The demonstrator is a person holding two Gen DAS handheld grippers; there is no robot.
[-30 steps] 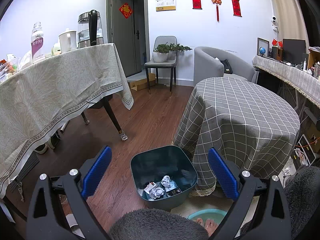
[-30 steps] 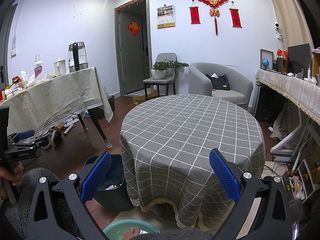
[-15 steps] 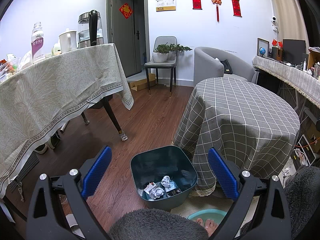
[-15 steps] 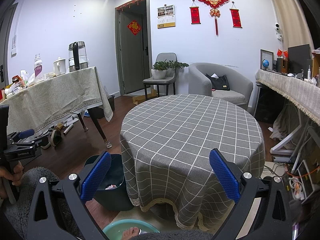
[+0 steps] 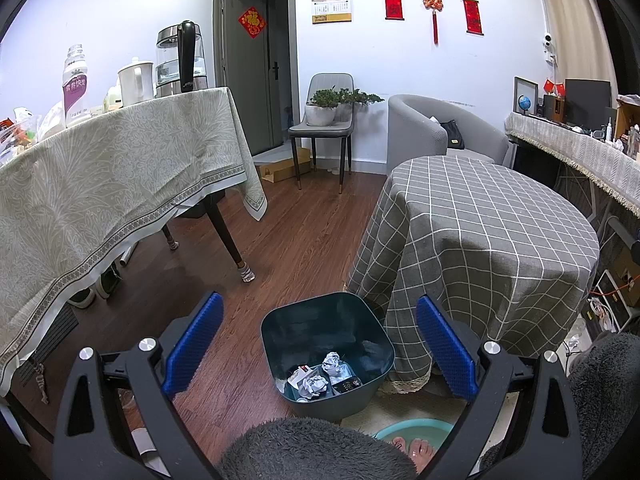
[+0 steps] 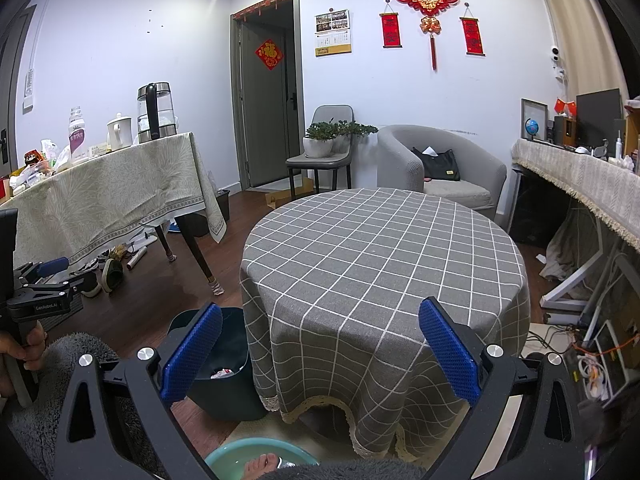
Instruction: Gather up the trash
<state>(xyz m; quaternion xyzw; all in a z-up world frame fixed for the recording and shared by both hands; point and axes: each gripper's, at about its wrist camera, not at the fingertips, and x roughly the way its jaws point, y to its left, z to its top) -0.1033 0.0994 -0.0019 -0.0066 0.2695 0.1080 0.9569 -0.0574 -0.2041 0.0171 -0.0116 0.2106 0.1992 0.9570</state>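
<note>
A dark teal trash bin (image 5: 372, 354) stands on the wood floor beside the round table; crumpled paper (image 5: 314, 385) and small wrappers lie at its bottom. My left gripper (image 5: 320, 340) hovers above the bin, open, with nothing between its blue pads. My right gripper (image 6: 320, 352) is open and empty over the near edge of the round table with the grey checked cloth (image 6: 380, 248). The bin (image 6: 228, 384) shows at the lower left of the right wrist view, partly behind the left finger. The table top carries nothing.
A long table with a pale green cloth (image 5: 100, 184) holds a kettle, bottle and clutter at left. A grey armchair (image 6: 440, 168), a chair with plants (image 6: 324, 140) and a sideboard (image 6: 580, 176) line the back and right. A teal basin (image 6: 260, 460) with a foot sits below.
</note>
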